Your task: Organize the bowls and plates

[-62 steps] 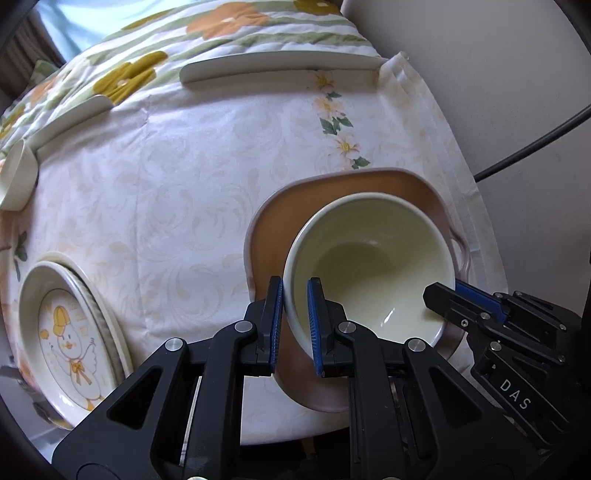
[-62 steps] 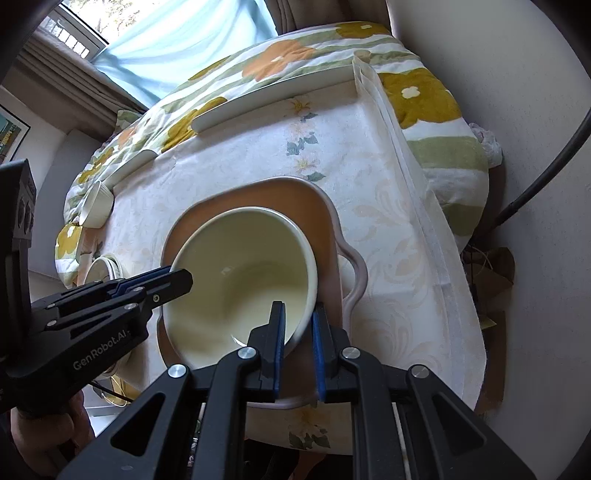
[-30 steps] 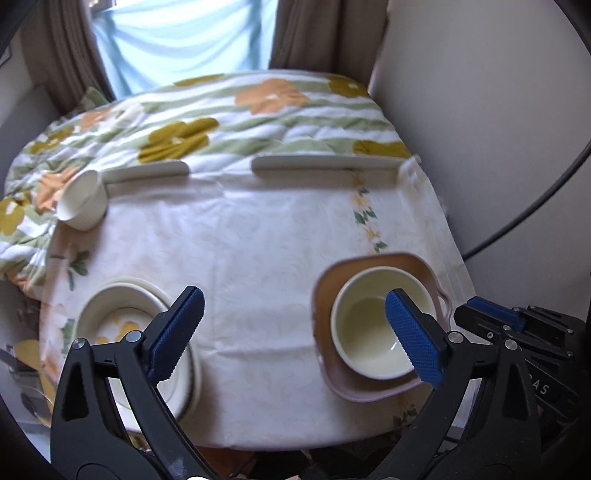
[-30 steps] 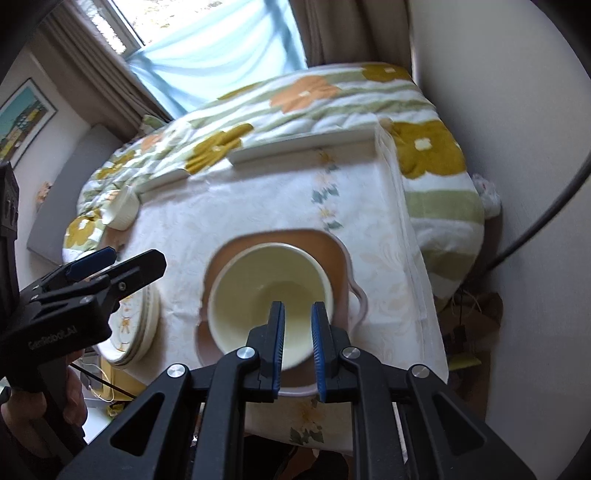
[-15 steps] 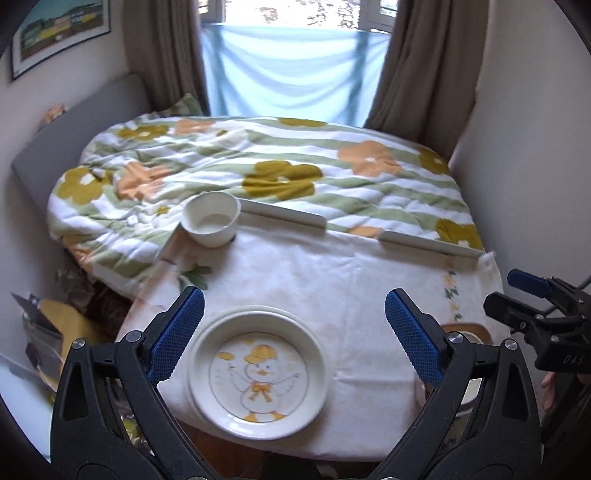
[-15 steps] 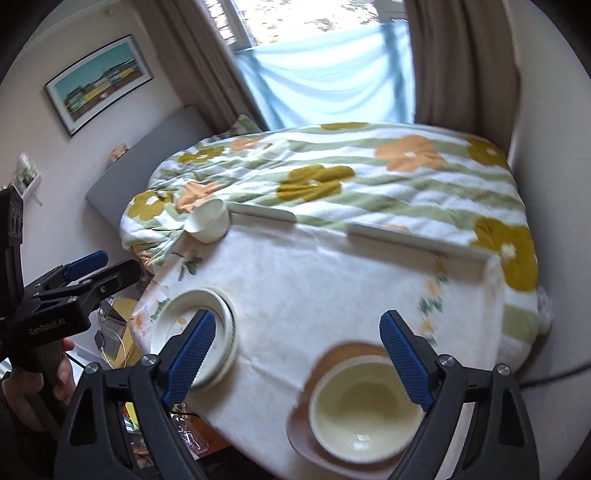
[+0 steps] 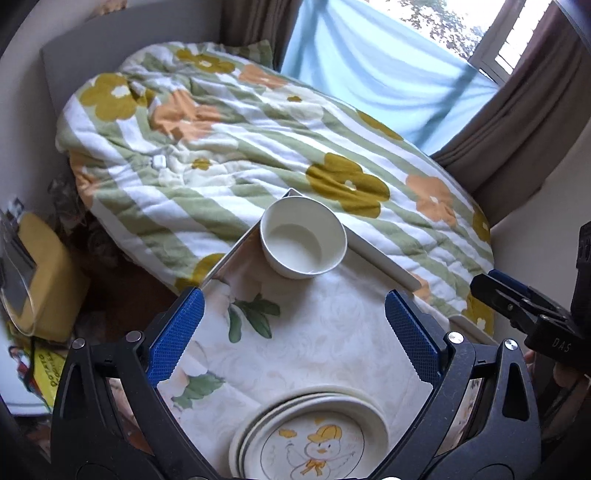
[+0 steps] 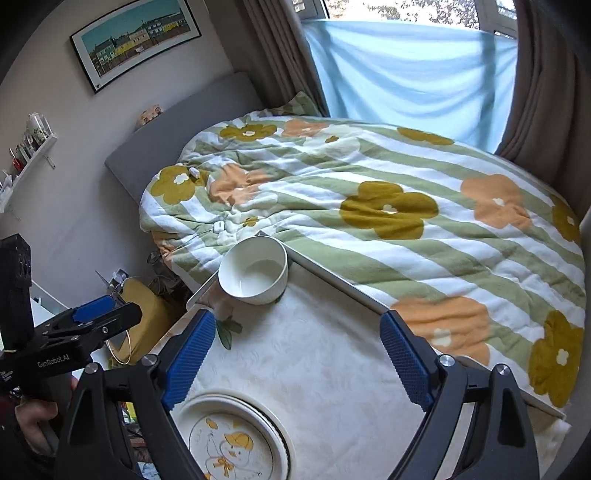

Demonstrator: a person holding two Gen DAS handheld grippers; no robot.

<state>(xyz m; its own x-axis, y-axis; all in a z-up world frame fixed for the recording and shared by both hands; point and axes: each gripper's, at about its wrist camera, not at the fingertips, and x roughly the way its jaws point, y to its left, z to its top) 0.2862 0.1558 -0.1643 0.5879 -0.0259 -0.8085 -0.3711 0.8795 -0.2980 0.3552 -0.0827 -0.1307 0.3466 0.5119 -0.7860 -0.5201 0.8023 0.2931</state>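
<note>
Nearest in the left wrist view, the left gripper (image 7: 295, 339) has its jaws spread wide with nothing between them; its 2 blue pads (image 7: 175, 336) stand well apart over the cloth. At 6 o'clock, between the black arms, lies a stack of plates (image 7: 314, 432), the top 1 printed with a duck in a yellow hat. The stack rests on the counter (image 7: 332, 332), which is covered by a pale cloth with green leaf prints. At 3 o'clock the right gripper (image 7: 524, 310) reaches in from the frame edge, seen side on.

In the right wrist view the right gripper (image 8: 295, 354) also has its jaws wide open and holds nothing. The duck plates (image 8: 236, 439) sit at 7 o'clock, just under its left pad, and the left gripper (image 8: 96, 321) shows at 9 o'clock with a hand (image 8: 33, 417) below it.

Farther out, a white bowl (image 7: 303, 236) stands upright at the far corner of the counter, at 12 o'clock from the left gripper and clear of both sets of jaws. In the right wrist view the same bowl (image 8: 255, 269) lies at 11 o'clock, against the raised white rim of the counter.

Beyond the counter is a bed with a flowered, green-striped quilt (image 8: 388, 206), then a light blue curtain (image 8: 406, 74) across the window with brown drapes beside it. A framed picture (image 8: 136, 33) hangs on the wall at 10 o'clock.
</note>
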